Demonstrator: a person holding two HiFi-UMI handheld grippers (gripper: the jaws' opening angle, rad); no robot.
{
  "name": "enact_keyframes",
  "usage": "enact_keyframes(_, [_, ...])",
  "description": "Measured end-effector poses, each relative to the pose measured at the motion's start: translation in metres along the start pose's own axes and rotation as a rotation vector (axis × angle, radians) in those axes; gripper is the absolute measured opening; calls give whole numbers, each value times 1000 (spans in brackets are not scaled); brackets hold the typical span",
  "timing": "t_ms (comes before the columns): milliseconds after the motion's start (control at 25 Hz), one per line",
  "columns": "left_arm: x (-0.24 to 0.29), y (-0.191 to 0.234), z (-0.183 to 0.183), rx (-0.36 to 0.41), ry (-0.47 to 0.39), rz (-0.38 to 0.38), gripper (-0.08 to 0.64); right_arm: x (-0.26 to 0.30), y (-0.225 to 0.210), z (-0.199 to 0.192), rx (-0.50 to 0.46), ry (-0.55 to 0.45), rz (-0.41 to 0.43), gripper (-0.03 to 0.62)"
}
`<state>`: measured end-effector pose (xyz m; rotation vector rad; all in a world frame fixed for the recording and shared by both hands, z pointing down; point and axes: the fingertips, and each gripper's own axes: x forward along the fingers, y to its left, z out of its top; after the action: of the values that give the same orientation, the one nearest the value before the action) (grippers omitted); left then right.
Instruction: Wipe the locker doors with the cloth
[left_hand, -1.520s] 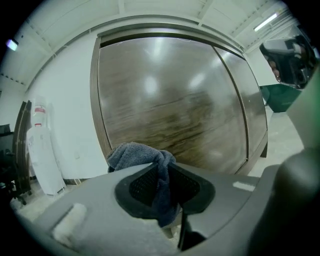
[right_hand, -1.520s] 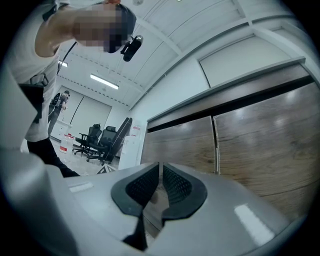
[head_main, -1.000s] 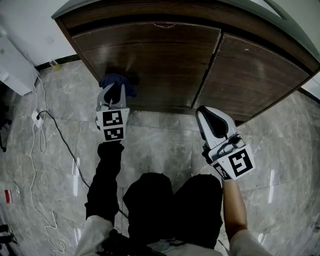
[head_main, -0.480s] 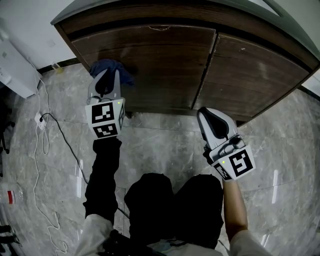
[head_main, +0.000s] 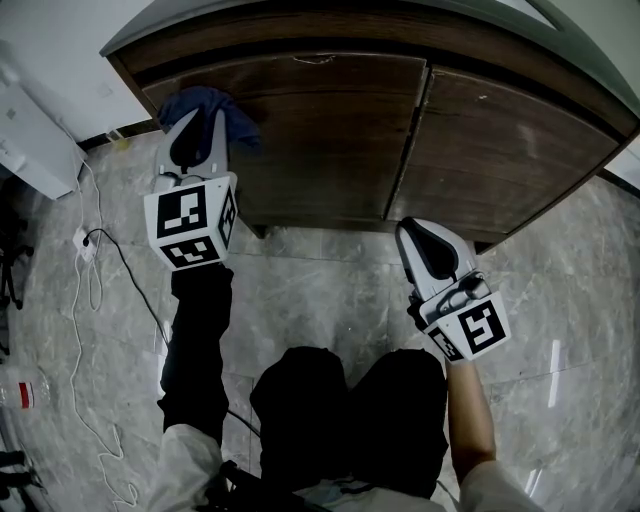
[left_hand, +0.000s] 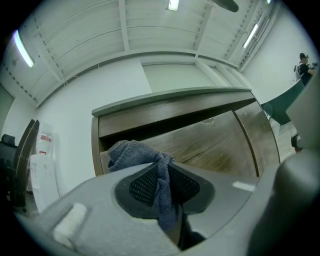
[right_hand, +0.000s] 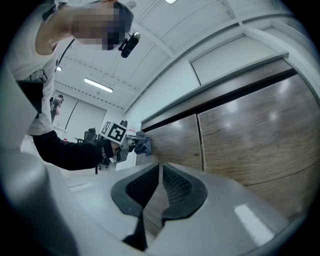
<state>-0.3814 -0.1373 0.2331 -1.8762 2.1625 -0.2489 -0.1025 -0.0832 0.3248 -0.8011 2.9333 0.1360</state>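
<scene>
Now the left claw (head_main: 203, 125), clamped on the cloth (head_main: 240, 122), should press it flat on the locker door (head_main: 330, 140) ahead; right claw (head_main: 420, 236) hangs closed, empty.

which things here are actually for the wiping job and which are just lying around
For the job:
- cloth, clamped in the left gripper
- left locker door
- right locker door

Just lying about:
- cables on the floor
- white unit by the wall
</scene>
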Motion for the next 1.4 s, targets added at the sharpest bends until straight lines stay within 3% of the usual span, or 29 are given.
enact_keyframes(200, [1, -1, 14, 16, -28, 4, 61, -2, -5, -2, 2, 1, -15, 29])
enact_keyframes(480, [-1, -11, 0, 20, -29, 5, 61, -11, -15, -15, 2, 36, -53, 29])
enact_keyframes(1120, [-5, -55, -69, -11, 56, -54, 61, -27, -52, -71, 45, 167, -244, 28])
enact_keyframes(1400, [-10, -72, -107, -13, 109, -77, 61, -38, -62, -88, 53, 206, -287, 26])
